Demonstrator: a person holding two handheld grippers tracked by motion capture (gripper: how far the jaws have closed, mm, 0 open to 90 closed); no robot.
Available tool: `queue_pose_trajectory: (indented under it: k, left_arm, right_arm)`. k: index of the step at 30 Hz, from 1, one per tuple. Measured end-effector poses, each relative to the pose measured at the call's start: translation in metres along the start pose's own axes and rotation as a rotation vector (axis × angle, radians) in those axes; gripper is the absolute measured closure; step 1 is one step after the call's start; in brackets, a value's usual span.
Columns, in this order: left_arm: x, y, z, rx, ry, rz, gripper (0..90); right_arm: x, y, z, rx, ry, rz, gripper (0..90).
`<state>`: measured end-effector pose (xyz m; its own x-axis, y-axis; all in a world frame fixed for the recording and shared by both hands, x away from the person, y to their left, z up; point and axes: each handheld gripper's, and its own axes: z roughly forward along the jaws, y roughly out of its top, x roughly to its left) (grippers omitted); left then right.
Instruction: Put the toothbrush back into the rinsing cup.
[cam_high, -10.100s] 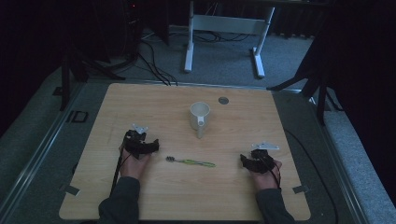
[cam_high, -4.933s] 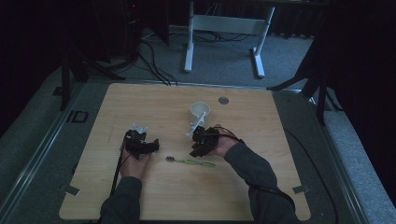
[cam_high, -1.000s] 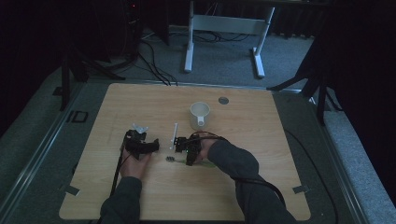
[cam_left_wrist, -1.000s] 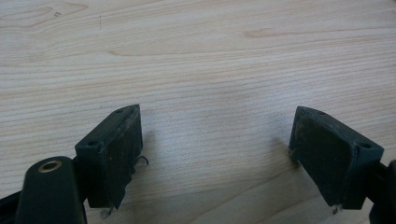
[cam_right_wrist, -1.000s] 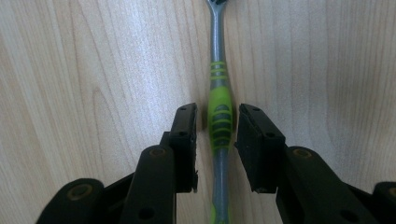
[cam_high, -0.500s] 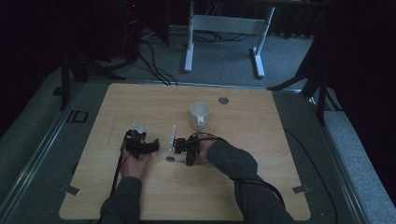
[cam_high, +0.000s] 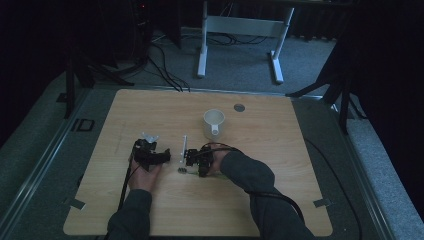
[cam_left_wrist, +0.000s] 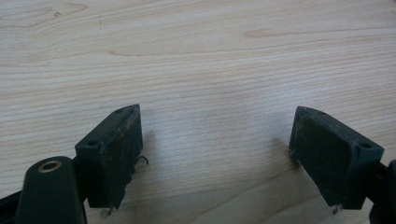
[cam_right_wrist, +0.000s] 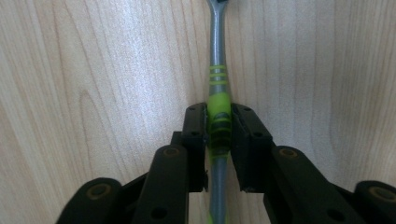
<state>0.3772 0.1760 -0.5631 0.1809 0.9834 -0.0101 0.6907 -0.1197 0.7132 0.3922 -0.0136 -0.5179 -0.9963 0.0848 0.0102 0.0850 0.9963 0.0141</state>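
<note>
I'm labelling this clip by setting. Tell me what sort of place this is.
Probably a lab or recording room, not a home. A bare wooden table stands on grey carpet, cables trail over the floor, and a white metal stand sits behind the table.

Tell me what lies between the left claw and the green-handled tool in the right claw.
In the high view, only bare wood of the table lies between the left claw and the tool. The right claw is shut on the tool's green handle.
</note>
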Motion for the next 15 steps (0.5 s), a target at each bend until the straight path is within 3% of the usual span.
queue_pose_trajectory:
  k: [6, 15]
  left_arm:
    - [0.0, 0.0, 0.0, 0.0, 0.0, 0.0, 17.8]
    - [0.0, 0.0, 0.0, 0.0, 0.0, 0.0, 17.8]
  right_arm:
    - [0.001, 0.0, -0.001, -0.002, -0.005, -0.013, 78.4]
    - [-0.003, -0.004, -0.015, -0.069, -0.014, 0.004, 78.8]
